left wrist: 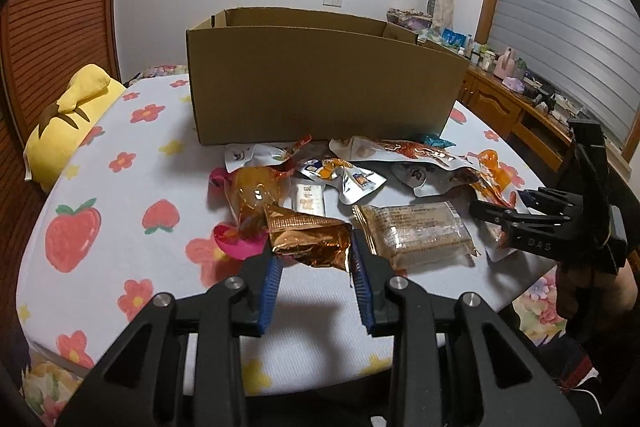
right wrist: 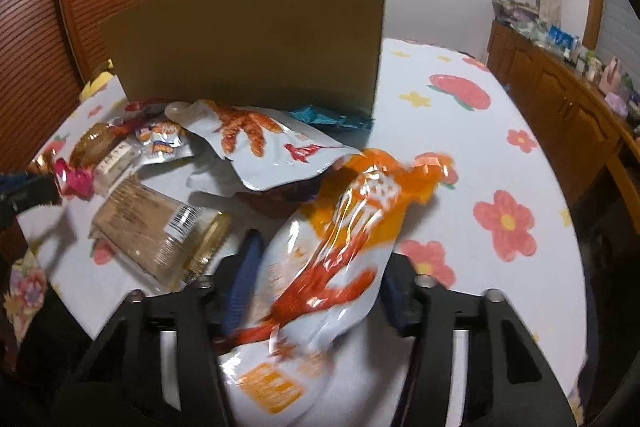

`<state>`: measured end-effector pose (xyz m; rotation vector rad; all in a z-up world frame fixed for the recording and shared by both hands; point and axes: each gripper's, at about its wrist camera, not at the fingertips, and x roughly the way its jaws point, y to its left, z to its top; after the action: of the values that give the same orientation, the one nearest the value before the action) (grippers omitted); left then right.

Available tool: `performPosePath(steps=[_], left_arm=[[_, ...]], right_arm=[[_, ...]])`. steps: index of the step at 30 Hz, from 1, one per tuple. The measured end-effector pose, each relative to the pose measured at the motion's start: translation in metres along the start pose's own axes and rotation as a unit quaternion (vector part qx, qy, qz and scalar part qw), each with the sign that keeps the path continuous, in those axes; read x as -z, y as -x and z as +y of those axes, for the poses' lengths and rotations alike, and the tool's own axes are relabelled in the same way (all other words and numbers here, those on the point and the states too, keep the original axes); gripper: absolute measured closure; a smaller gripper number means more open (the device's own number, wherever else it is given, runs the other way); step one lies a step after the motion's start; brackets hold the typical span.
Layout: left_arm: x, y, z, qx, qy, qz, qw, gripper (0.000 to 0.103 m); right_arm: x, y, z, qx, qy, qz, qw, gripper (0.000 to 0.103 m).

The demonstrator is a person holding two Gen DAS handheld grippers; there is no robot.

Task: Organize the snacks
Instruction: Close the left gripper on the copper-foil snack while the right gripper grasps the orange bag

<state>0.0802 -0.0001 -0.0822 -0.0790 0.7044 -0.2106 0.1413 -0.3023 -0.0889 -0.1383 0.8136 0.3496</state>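
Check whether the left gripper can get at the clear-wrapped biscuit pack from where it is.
Probably not yet. The left gripper is shut on the copper foil packet, so it is occupied. The biscuit pack lies just to its right on the flowered tablecloth, with nothing on top.

Black angular linkage arms with silver round screws and ribbed blue pads on left gripper, same on right gripper, "DAS" embossed on its side, bare skin behind.
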Motion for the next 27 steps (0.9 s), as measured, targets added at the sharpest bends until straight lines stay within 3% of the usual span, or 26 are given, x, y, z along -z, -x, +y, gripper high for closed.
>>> performPosePath(steps=[15, 27], left_arm=[[-0.011, 0.004, -0.003, -0.003, -0.003, -0.012, 0.9999, 0.072], [-0.03, 0.009, -0.01, -0.002, -0.01, -0.03, 0.9995, 0.072]], right_arm=[[0.008, 0.024, -0.05, -0.005, -0.062, -0.006, 0.998, 0.064], [-0.004, 0.034, -0.04, -0.007, -0.03, -0.023, 0.999, 0.073]])
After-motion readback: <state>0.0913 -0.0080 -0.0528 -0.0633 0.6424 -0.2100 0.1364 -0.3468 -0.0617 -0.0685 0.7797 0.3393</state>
